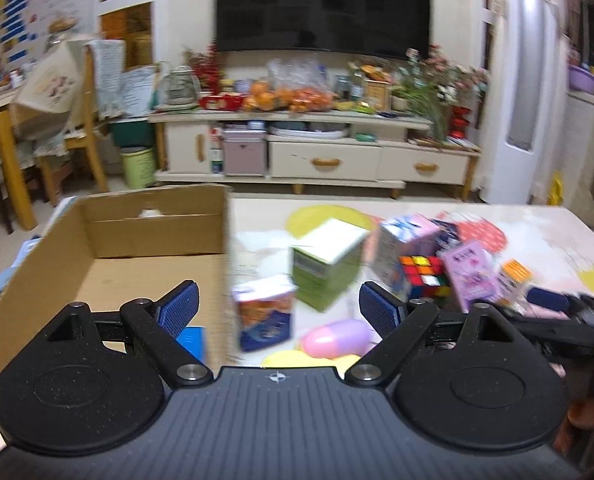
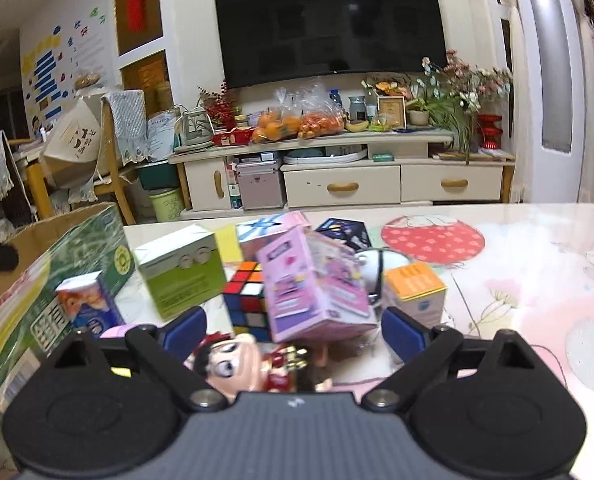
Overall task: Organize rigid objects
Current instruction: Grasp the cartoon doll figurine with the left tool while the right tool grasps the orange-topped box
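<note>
Now the right gripper point(image 2: 293, 326) gapes empty, the upright pink box point(image 2: 315, 292) dead ahead between its fingers.

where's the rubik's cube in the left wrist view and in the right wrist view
Left wrist view: the rubik's cube sits right of centre on the table, just beyond the right fingertip, left of the pink box.
Right wrist view: the rubik's cube sits centre-left, between the green box and the pink box.
Shared landmark: the green box stands left of the cube in both.
</note>
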A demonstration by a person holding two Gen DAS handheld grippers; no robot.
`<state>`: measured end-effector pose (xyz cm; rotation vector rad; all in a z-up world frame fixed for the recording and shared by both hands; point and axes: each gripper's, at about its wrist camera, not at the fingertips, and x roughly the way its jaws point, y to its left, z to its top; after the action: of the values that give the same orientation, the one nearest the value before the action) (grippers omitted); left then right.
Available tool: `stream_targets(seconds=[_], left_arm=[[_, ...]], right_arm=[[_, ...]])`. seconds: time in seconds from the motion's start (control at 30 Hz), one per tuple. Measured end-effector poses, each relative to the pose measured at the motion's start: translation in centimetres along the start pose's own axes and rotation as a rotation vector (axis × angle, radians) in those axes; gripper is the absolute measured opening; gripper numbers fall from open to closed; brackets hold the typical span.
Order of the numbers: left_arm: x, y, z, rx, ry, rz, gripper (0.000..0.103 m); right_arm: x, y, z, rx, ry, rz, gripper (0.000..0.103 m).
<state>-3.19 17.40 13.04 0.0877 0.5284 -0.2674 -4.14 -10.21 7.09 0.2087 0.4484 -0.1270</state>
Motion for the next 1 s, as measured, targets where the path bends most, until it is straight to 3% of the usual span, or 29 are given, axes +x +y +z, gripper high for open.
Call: stream_targets(seconds=[0.33, 0.5, 0.7, 1.0], left_arm=[[1.4, -4.7, -1.9, 0.129, 0.056, -0.172, 0.103], [2.6, -6.6, -2.8, 0.152, 0.083, -0.225, 0.103], [4.3, -8.1, -3.1, 0.14, 0.116, -0.245, 0.103], [6.8, -10.1, -2.8, 0.096, 0.142, -0.216, 0.103]], right_arm=[[1.6, -5.3, 0.2, 0.086, 0.007, -0.072, 0.098], [1.8, -5.9, 0.2, 0.076, 0.007, -0.032, 0.098], [1.1, -6.8, 0.7, 0.098, 0.006, 0.033, 0.097], [1.2, -8.4, 0.9, 0.086, 0.03, 0.038, 0.097]])
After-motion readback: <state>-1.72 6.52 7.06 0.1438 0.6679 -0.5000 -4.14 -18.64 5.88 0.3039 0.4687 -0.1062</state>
